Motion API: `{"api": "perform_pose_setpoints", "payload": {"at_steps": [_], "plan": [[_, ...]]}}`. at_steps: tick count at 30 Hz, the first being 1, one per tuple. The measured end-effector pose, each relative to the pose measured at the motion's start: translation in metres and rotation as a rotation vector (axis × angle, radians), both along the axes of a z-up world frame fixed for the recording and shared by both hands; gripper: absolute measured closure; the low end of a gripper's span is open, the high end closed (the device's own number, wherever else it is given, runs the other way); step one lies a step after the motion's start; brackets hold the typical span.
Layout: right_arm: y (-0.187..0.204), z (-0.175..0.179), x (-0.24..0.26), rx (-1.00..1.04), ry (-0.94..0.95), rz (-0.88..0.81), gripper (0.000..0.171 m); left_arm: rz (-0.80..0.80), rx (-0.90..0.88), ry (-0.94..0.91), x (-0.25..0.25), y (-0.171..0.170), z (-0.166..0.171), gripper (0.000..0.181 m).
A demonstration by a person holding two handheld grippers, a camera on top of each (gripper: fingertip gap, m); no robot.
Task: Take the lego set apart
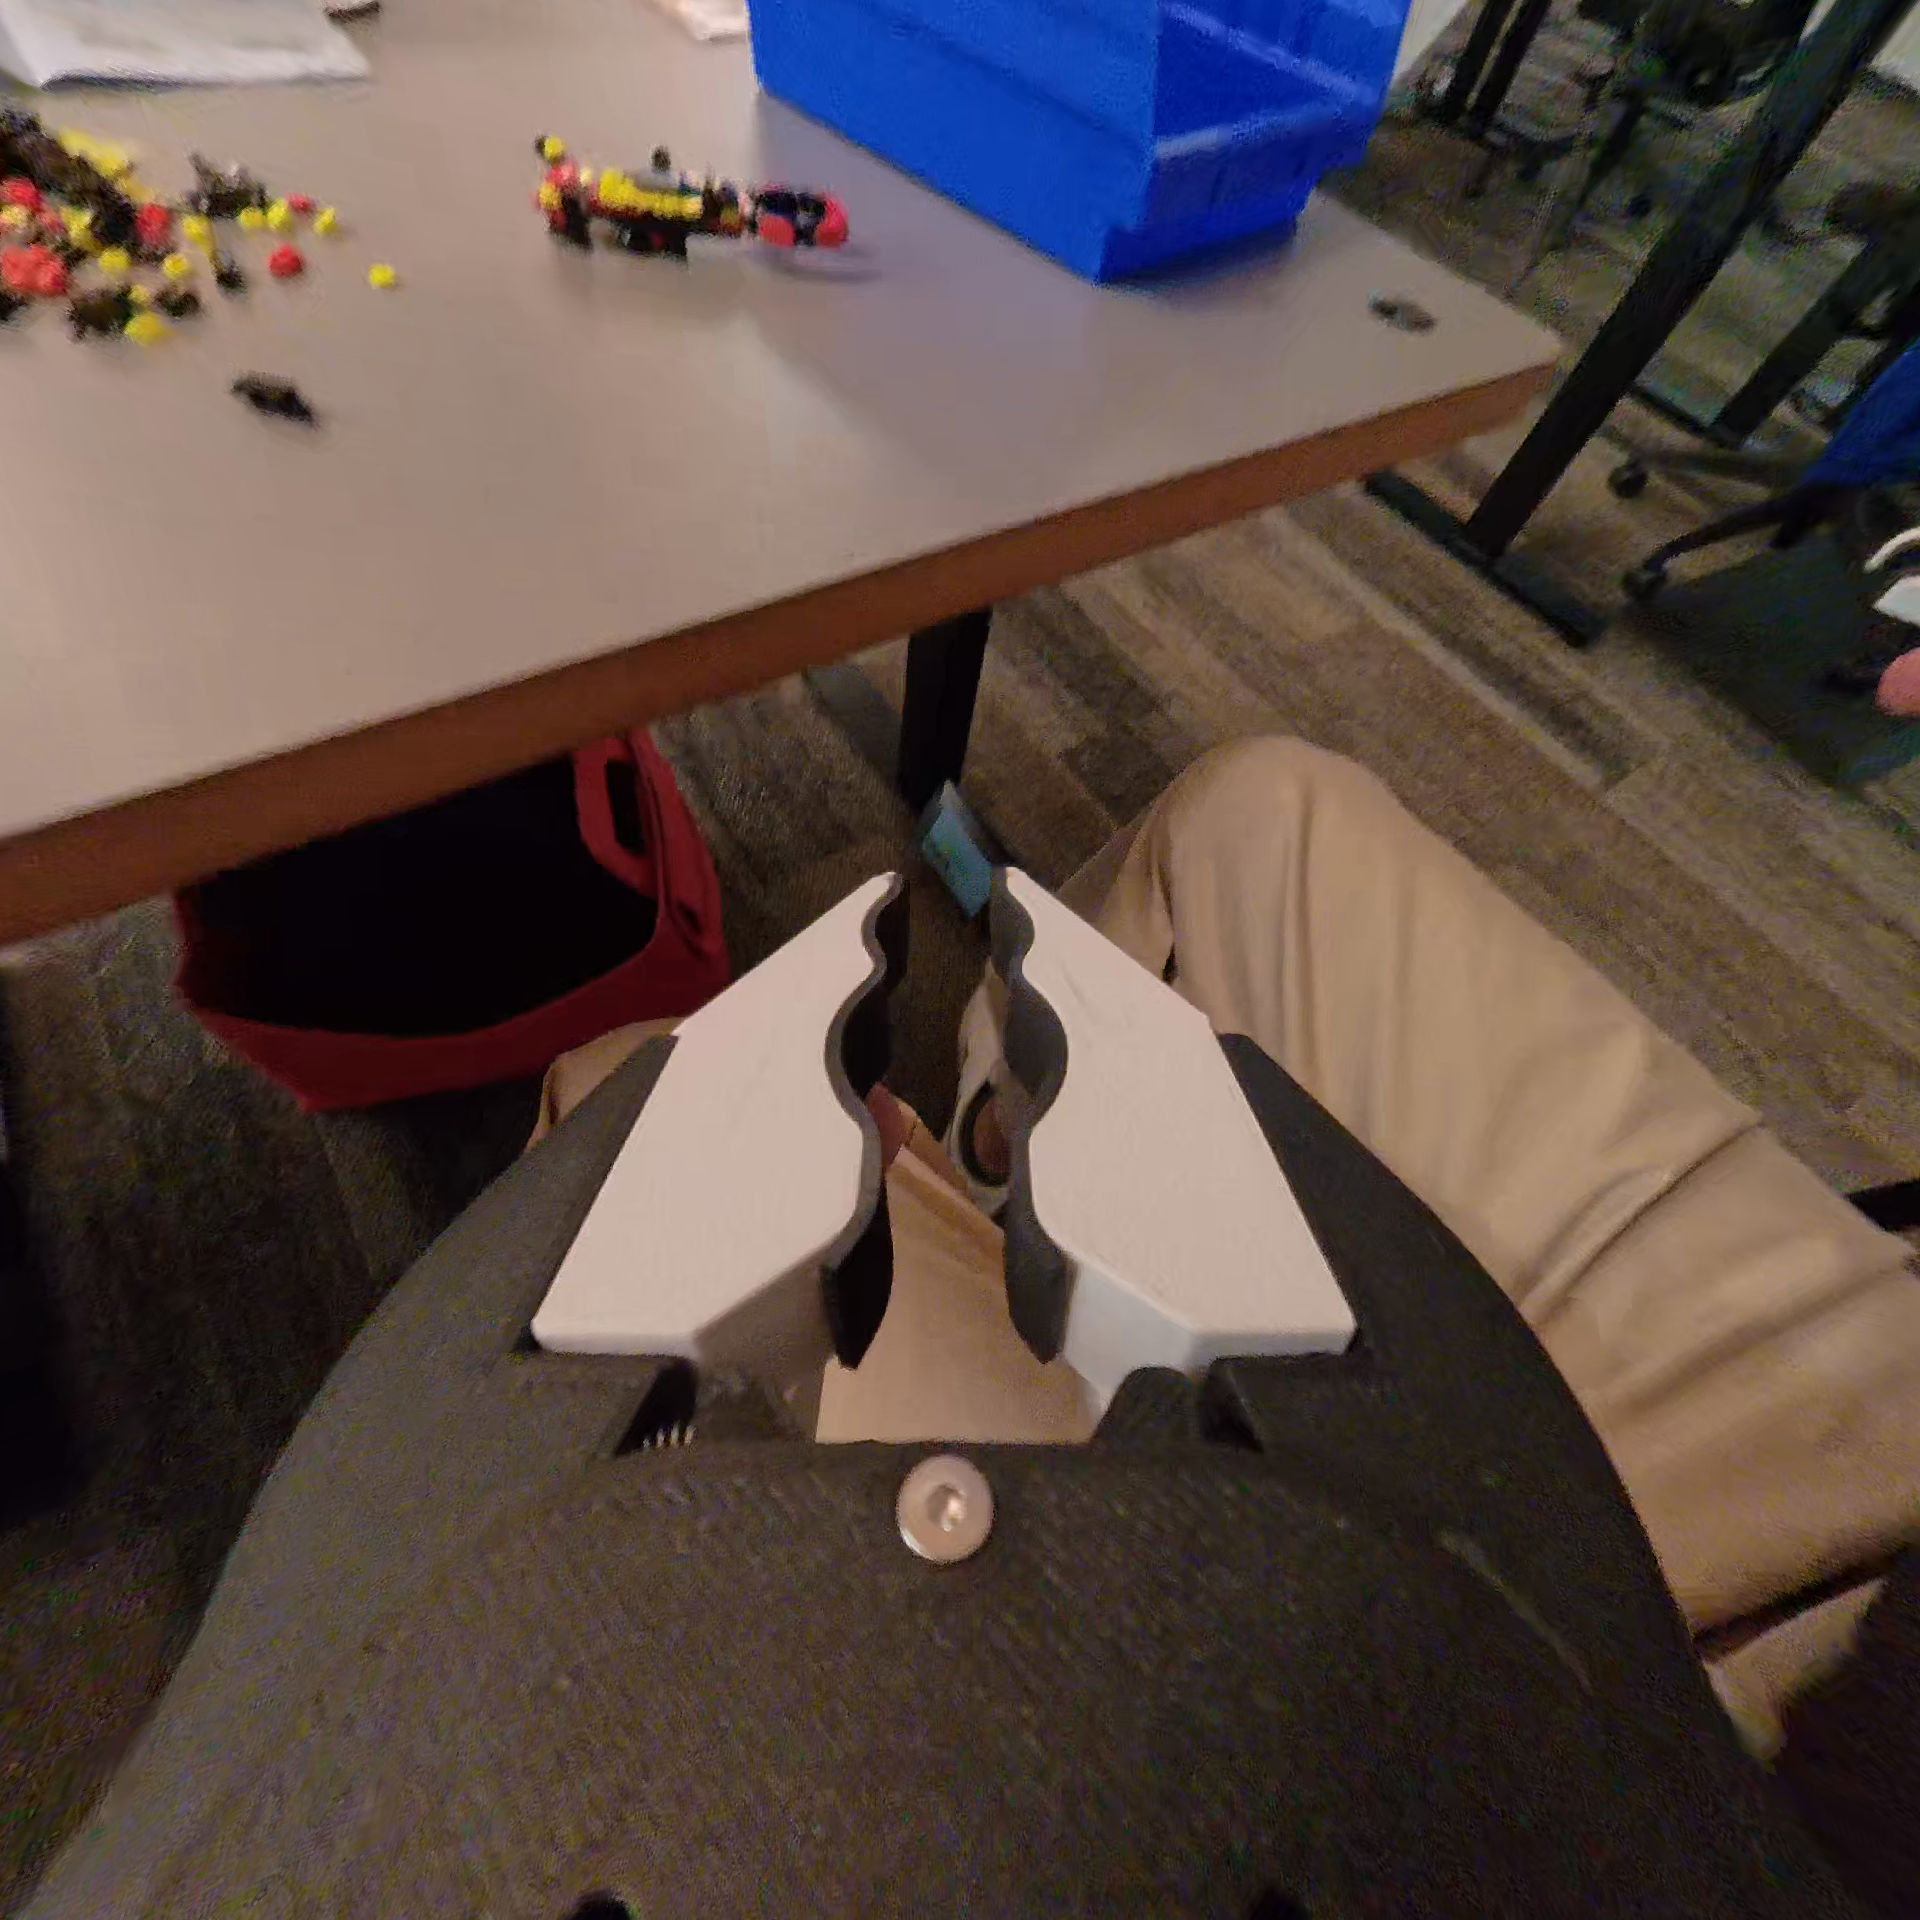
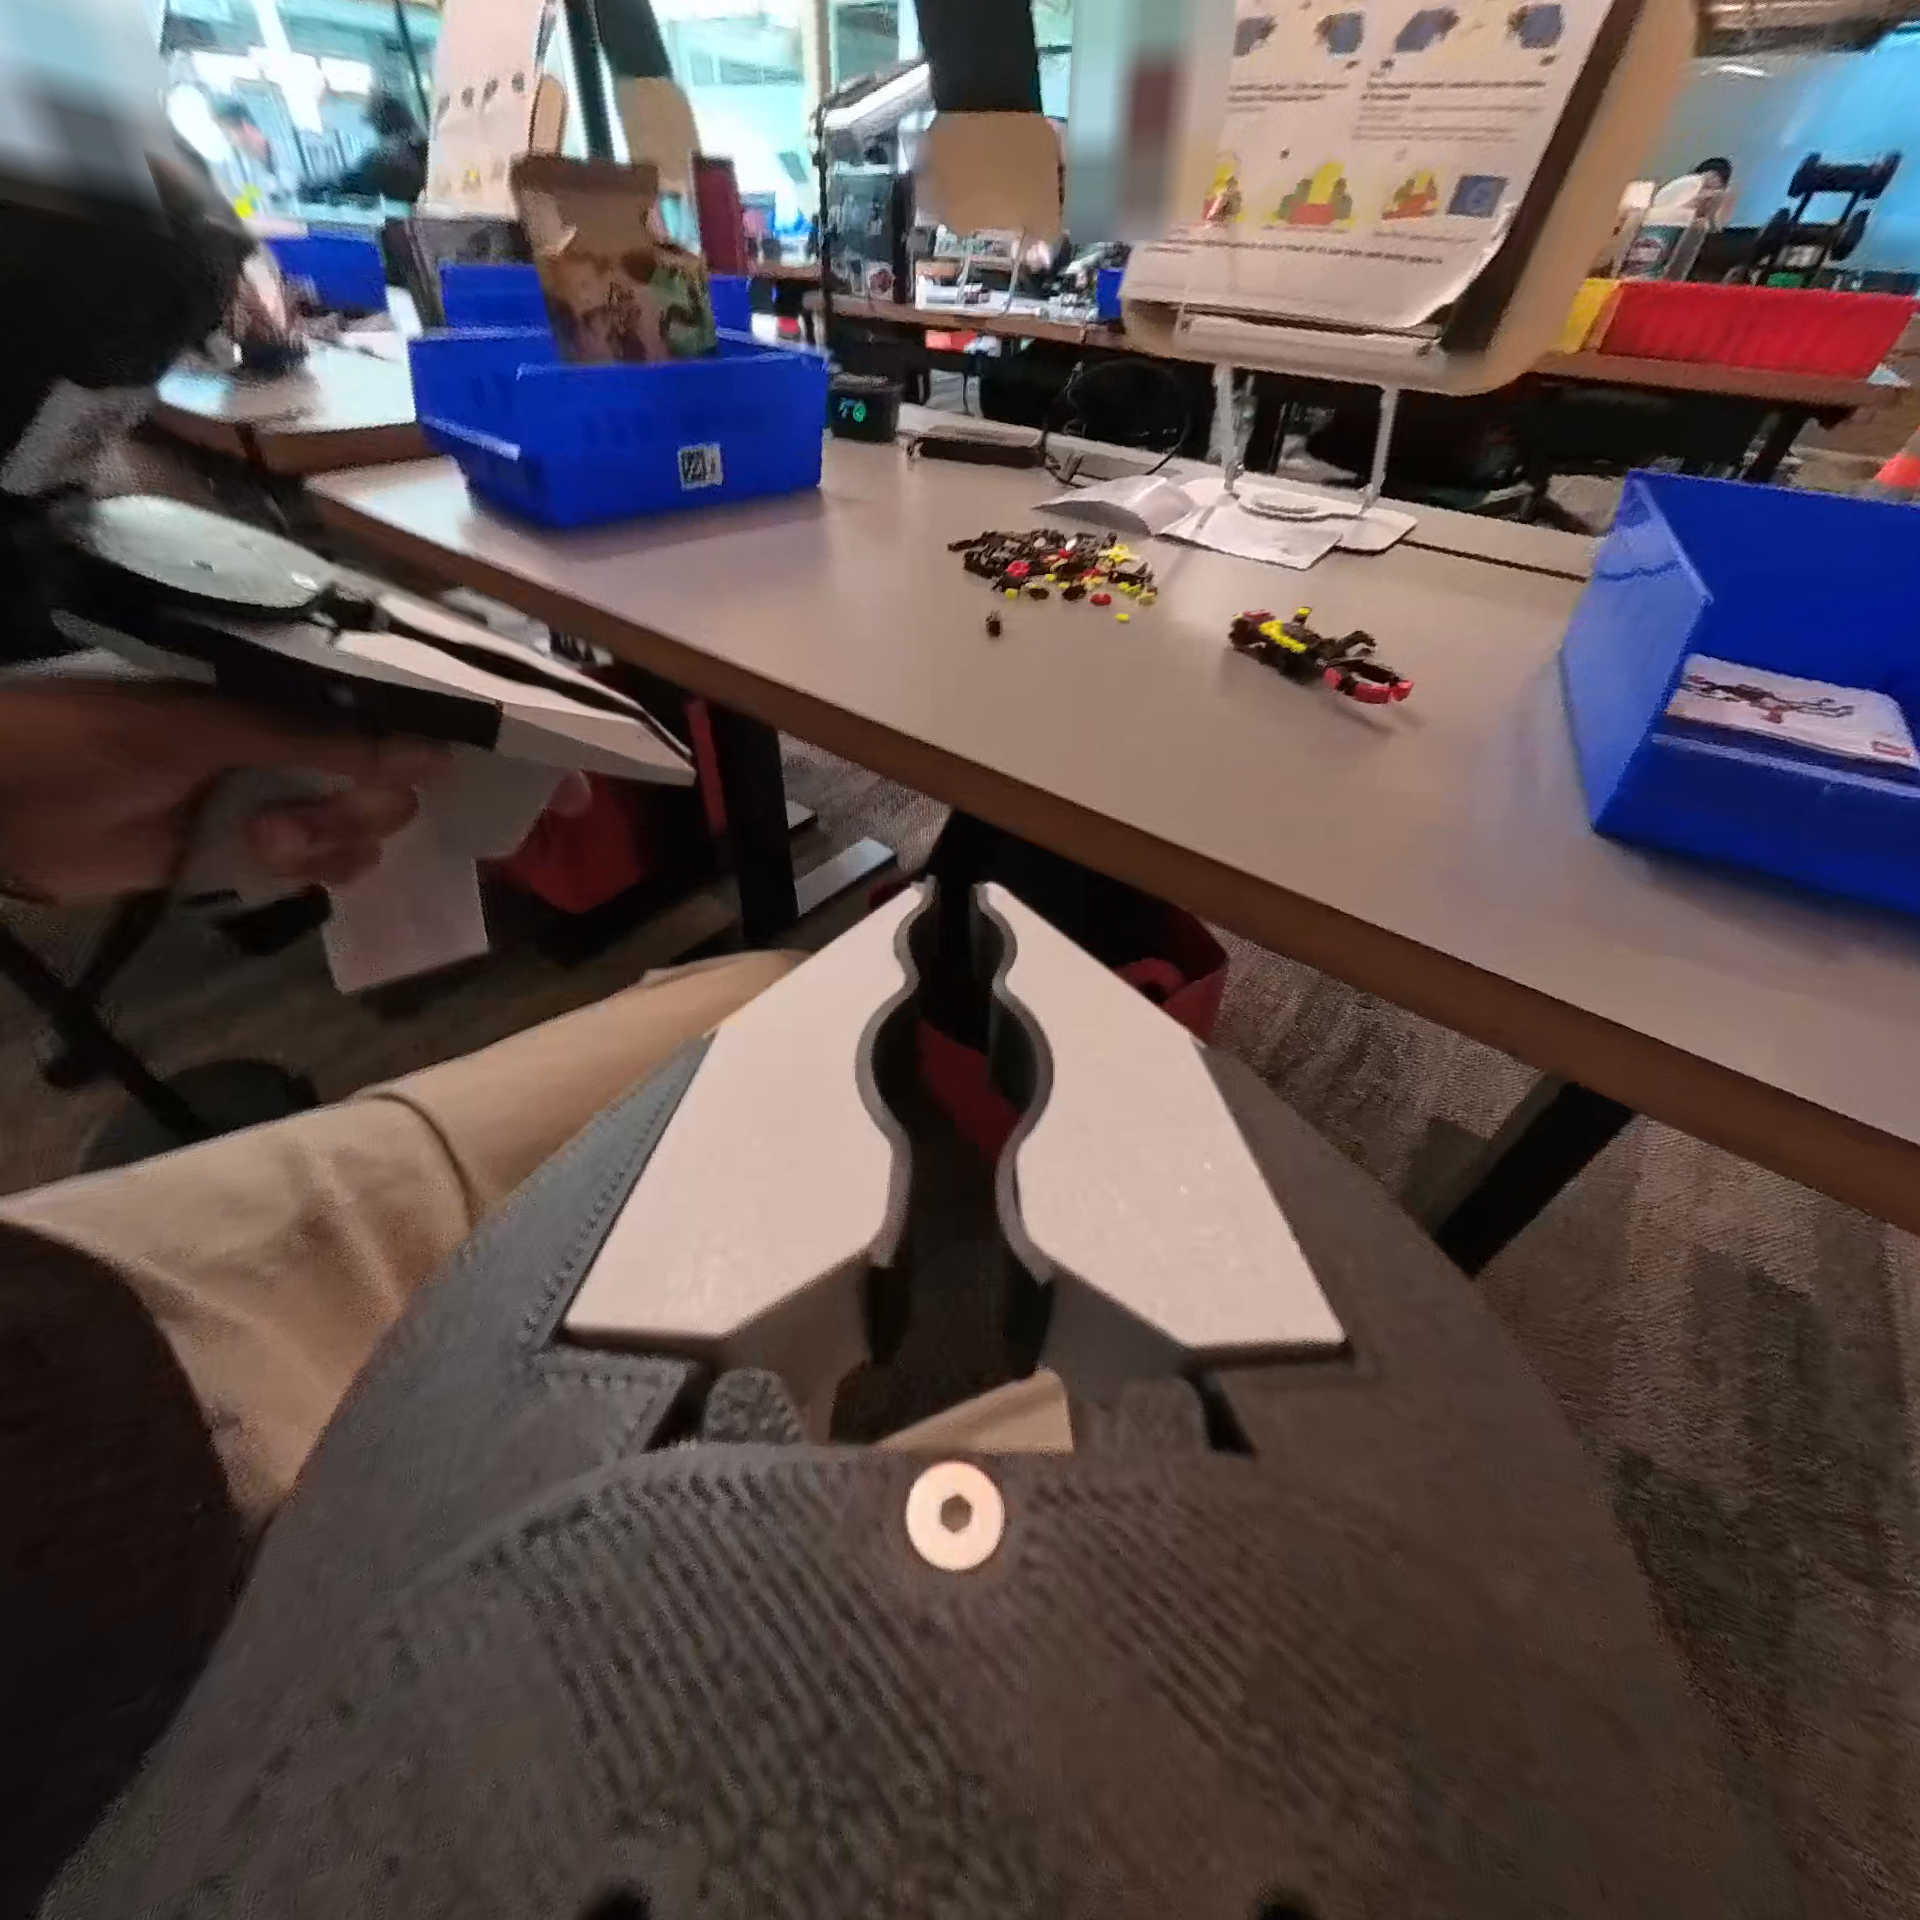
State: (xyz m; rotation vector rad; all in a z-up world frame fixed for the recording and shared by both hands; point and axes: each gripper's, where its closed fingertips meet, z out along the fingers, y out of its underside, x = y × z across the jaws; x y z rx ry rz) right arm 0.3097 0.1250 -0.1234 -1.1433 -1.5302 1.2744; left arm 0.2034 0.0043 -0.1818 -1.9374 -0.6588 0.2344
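Position of both tools: below table-edge level, above the person's beige-trousered lap (image 1: 1455,1091), well apart from the work.

Left gripper (image 1: 943,904): white fingers with dark wavy pads, set slightly apart with a narrow gap, nothing held. It also appears at the left of the right wrist view, held in a hand (image 2: 156,790).

Right gripper (image 2: 954,904): fingers likewise slightly parted, nothing held.

Partly built black, yellow and red lego model (image 2: 1314,649) lies on the grey table with brown edge (image 2: 1039,717). Loose pile of black, yellow and red lego pieces (image 2: 1060,566) lies near it, apart. Blue plastic bin (image 2: 1766,707) stands just beside the model; a second blue bin (image 2: 623,436) stands farther off.
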Motion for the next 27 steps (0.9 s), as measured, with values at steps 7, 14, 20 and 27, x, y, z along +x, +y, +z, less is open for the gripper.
{"api": "perform_pose_setpoints", "payload": {"at_steps": [7,14,20,27], "plan": [[0.053,0.009,-0.03,-0.152,0.013,-0.091,0.16,-0.082,0.008,0.063,-0.024,0.051,0.008,0.167],[0.063,-0.002,-0.031,-0.175,0.005,-0.155,0.14,-0.089,0.012,0.103,-0.022,0.037,0.01,0.169],[0.081,-0.018,-0.036,-0.104,-0.007,-0.214,0.126,-0.09,-0.053,0.089,-0.037,0.035,-0.007,0.166],[0.114,-0.047,-0.043,-0.036,-0.081,-0.235,0.127,-0.105,-0.161,0.161,-0.047,0.034,-0.031,0.168]]}}
